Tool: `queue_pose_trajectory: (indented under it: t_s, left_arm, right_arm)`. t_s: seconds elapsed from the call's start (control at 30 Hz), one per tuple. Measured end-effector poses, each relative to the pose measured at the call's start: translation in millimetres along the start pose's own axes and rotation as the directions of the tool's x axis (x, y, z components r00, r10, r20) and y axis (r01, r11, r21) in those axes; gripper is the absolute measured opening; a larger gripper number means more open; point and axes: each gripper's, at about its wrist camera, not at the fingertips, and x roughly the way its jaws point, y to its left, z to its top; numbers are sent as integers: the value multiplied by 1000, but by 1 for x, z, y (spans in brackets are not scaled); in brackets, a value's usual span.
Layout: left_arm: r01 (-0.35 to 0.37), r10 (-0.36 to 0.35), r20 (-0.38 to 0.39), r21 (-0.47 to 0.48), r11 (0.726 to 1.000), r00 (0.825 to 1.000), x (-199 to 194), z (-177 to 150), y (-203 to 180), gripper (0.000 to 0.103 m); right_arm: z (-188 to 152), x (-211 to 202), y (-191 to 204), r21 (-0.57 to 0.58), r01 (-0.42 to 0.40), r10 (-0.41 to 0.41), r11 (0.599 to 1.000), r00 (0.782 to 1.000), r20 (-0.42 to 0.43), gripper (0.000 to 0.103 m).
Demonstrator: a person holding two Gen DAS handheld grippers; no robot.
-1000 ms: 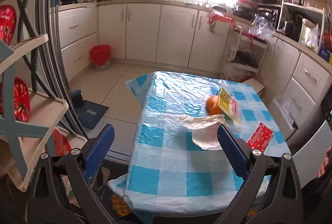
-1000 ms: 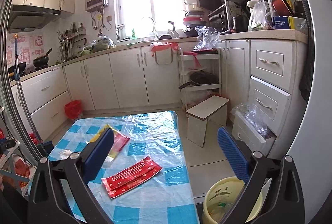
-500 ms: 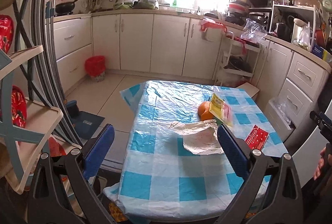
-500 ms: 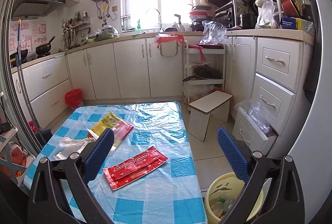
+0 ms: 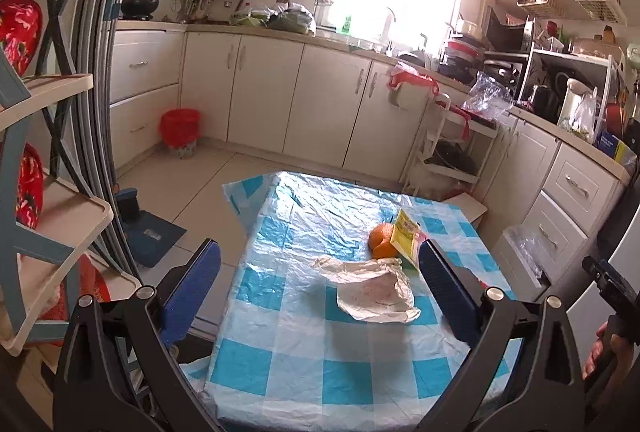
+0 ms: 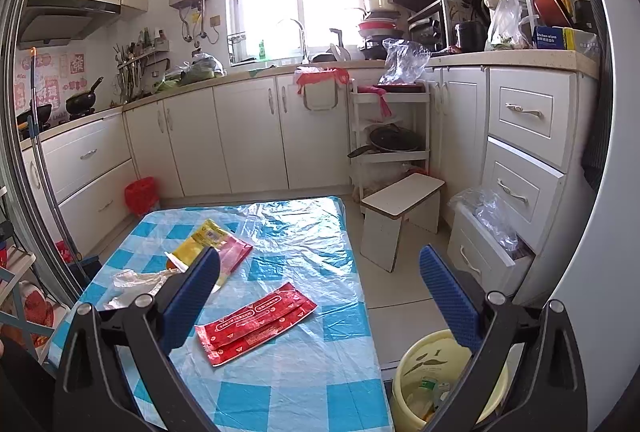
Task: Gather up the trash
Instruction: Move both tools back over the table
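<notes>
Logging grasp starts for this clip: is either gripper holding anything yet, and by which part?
Nothing is held. The left gripper and right gripper are both open and empty above the table.

Blue-and-white checked tablecloth [image 6: 280,400], red wrapper [image 6: 256,324], yellow packet [image 6: 200,242], orange fruit [image 5: 382,241], blue fingers [image 6: 450,304]

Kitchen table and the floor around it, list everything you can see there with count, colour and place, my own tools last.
table: one, blue and white checked plastic cover, centre of kitchen
red wrapper: one, flat on table, right side
yellow packet: one, yellow and red, far part of table, beside the orange
orange: one, on table
crumpled bag: one, whitish, middle of table
bin: one, pale yellow, on floor right of table, some rubbish inside
stool: one, white, floor beyond table
red bucket: one, by far cabinets
left tool: open, empty, above table
right tool: open, empty
</notes>
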Motion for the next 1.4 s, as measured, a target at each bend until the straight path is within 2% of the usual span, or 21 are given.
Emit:
queue_pose_trajectory:
  t_s: [0.07, 0.33, 0.63, 0.93, 1.17, 1.4]
  left_arm:
    - [5, -5, -25, 9, 1000, 1000, 3, 0, -1, 95]
    - [-11, 12, -17, 35, 999, 1000, 2, -3, -5, 95]
    - [-23, 23, -17, 9, 1000, 1000, 4, -3, -2, 95]
    - [-21, 21, -23, 23, 1000, 1000, 5, -4, -4, 95]
    - [-27, 29, -29, 66, 997, 999, 8, -6, -11, 95]
    - [-17, 24, -69, 103, 995, 997, 19, -6, -19, 95]
  right_arm:
    - [0, 0, 0, -4, -1, 1, 1000, 1000, -1, 96]
    - [1, 0, 1, -8, -3, 3, 1000, 1000, -2, 96]
    - [0, 1, 3, -16, -10, 10, 1000, 1000, -3, 96]
    - [0, 2, 6, -27, -18, 18, 999, 1000, -9, 96]
    - [0, 3, 7, -33, -26, 25, 999, 1000, -15, 96]
    - [-2, 14, 8, -34, -32, 30, 999, 998, -61, 96]
